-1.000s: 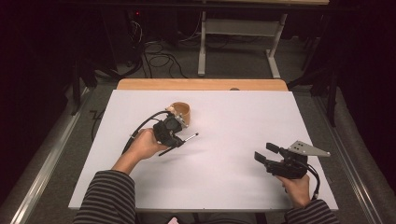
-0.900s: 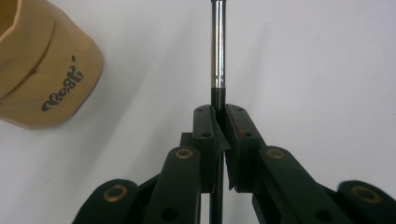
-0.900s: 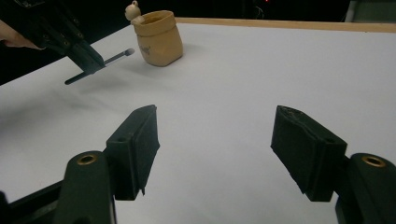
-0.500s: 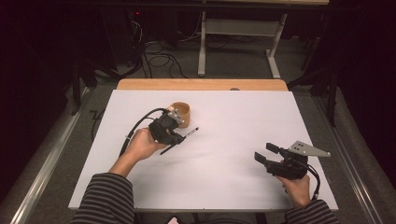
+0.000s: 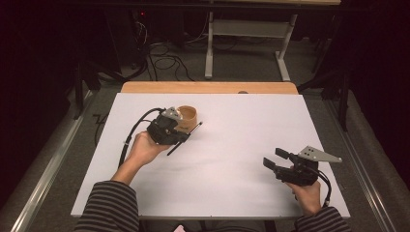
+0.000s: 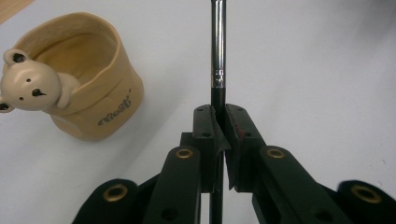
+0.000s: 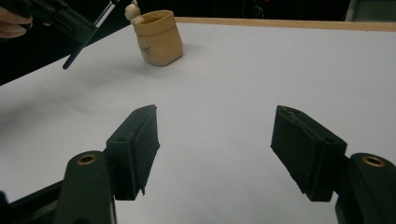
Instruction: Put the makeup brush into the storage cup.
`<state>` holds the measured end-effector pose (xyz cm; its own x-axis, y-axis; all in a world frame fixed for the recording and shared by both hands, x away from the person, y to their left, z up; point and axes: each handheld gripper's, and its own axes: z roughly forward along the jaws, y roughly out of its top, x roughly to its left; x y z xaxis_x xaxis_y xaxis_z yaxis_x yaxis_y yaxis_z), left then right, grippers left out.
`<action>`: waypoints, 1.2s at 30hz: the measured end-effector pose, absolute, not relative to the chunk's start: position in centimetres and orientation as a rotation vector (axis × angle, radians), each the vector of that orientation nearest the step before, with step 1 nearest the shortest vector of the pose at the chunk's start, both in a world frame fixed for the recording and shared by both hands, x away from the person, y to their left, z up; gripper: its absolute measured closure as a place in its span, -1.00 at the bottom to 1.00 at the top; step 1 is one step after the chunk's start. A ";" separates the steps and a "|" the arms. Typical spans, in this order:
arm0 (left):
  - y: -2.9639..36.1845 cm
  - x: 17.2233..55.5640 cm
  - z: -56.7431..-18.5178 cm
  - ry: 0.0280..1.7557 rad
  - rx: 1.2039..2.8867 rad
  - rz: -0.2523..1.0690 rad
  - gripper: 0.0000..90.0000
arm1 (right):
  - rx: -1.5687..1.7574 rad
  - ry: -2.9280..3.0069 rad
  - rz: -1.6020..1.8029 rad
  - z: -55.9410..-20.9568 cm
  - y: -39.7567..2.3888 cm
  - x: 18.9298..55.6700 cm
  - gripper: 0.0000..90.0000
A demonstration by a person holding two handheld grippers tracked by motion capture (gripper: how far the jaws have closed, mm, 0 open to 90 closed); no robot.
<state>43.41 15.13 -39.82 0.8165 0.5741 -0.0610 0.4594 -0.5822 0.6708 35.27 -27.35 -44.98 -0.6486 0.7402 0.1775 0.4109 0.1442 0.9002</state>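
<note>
1. My left hand-held gripper (image 5: 186,133) has drifted a little toward the left and far side of the bench (image 5: 232,159) over the last second and has lifted slightly. It now sits just in front of the bear pot (image 5: 186,117), nearer to it than before.
2. Its jaws are clamped narrow on the brush (image 6: 217,56), and that grip has not changed. In the left gripper view the black handle runs between the pads and the silver ferrule sticks out past them.
3. In the high view the brush pokes out to the right of the gripper, tilted, and clear of the bench. I cannot make out its tip.
4. I read this as carrying the brush to the pot. The approach looks well along, but the brush is not over the rim yet, so it has yet to be tipped upright and lowered in.
5. The tan pot stands upright at the far left of the bench, with a small bear figure (image 6: 29,87) on its rim. The part of the inside I can see holds nothing; its floor is hidden.
6. My right hand-held gripper (image 5: 276,160) has stayed put at the near right, well apart from the pot. Its jaws stand wide with nothing between them, above bare white bench.
</note>
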 end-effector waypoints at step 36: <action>16.8 44.6 -39.2 0.850 1.998 0.321 0.86 | 1.123 2.115 1.511 -45.0 -27.5 35.4 -0.26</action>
<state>44.65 16.77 -39.15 0.7285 0.6772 -0.1036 0.4402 -0.3469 0.8282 35.39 -27.46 -45.01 -0.6451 0.7412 0.1856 0.4158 0.1367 0.8991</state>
